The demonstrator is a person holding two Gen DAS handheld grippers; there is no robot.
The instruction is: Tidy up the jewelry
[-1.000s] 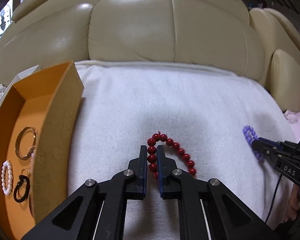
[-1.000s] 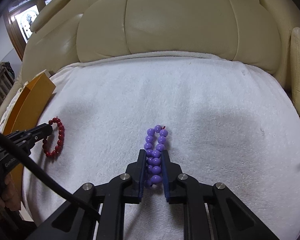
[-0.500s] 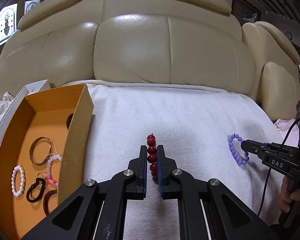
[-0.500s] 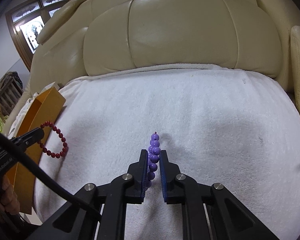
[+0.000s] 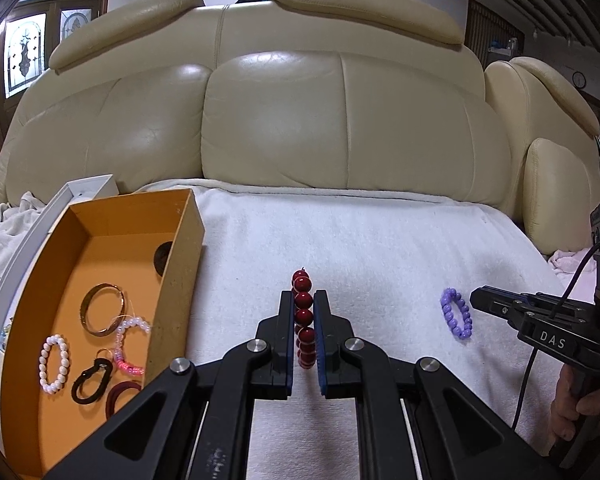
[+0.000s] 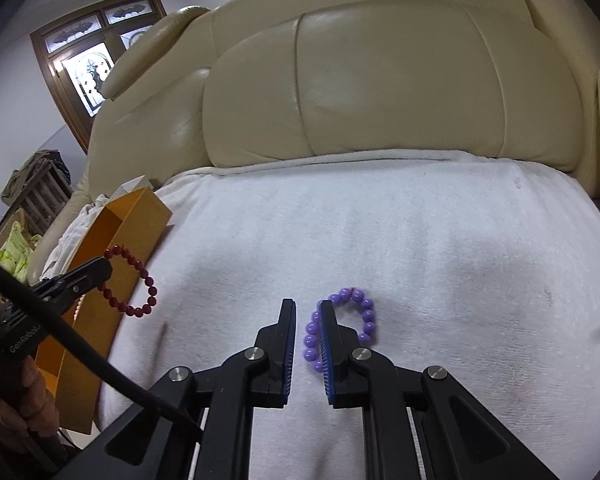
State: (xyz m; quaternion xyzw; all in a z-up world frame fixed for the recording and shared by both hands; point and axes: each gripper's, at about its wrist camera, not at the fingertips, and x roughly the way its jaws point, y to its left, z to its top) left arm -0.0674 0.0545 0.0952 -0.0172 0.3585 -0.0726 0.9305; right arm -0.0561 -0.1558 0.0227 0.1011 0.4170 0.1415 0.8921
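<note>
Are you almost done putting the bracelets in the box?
Nearly. Several bracelets and a gold bangle already lie in the orange box. The left claw holds the red bracelet, the right claw the purple bracelet. Both are not yet in the box.

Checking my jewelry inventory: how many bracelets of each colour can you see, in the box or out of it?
Red beaded, outside the box: 1
Purple beaded, outside the box: 1
White pearl, in the orange box: 2
Gold bangle, in the box: 1
Pink beaded, in the box: 1
Total: 6
</note>
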